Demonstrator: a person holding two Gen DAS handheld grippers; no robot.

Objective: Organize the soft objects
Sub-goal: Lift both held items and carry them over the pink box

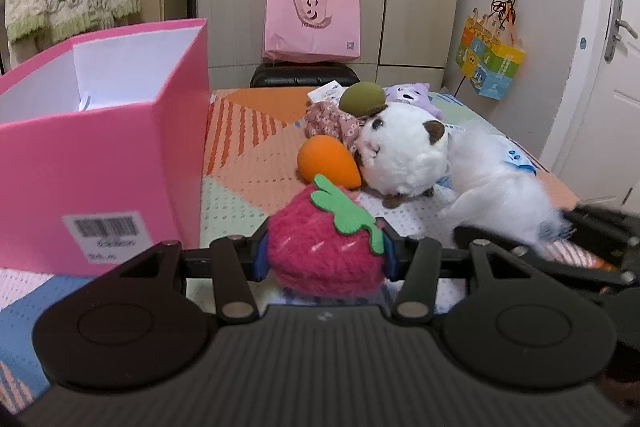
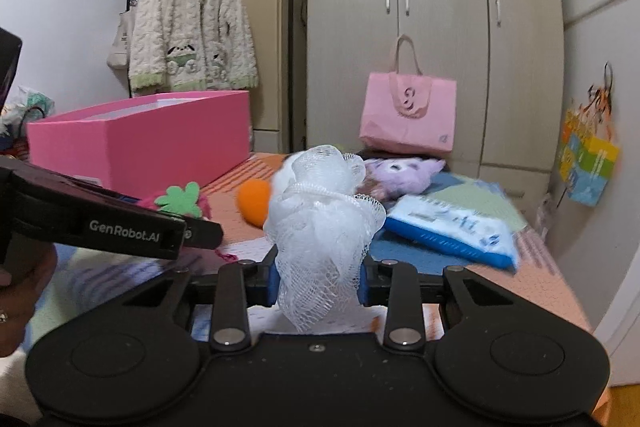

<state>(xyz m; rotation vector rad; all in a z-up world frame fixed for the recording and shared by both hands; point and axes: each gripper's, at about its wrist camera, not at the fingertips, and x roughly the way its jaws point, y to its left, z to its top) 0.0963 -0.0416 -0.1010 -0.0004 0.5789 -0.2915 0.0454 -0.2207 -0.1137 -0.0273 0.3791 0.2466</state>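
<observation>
Both wrist cams sit low over the bed (image 1: pixel 256 163), facing wardrobe (image 2: pixel 440 27); both share pink box (image 1: pixel 100 163), pink bag (image 2: pixel 408 115)

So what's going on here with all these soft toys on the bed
A person is tidying soft things off a patterned bed cover, with handheld tongs in each hand. The left tongs are shut on a knitted strawberry; the right tongs are shut on a white mesh bath pouf. The open pink box waits at the left. An orange sponge, white plush and purple plush lie on the bed.
</observation>
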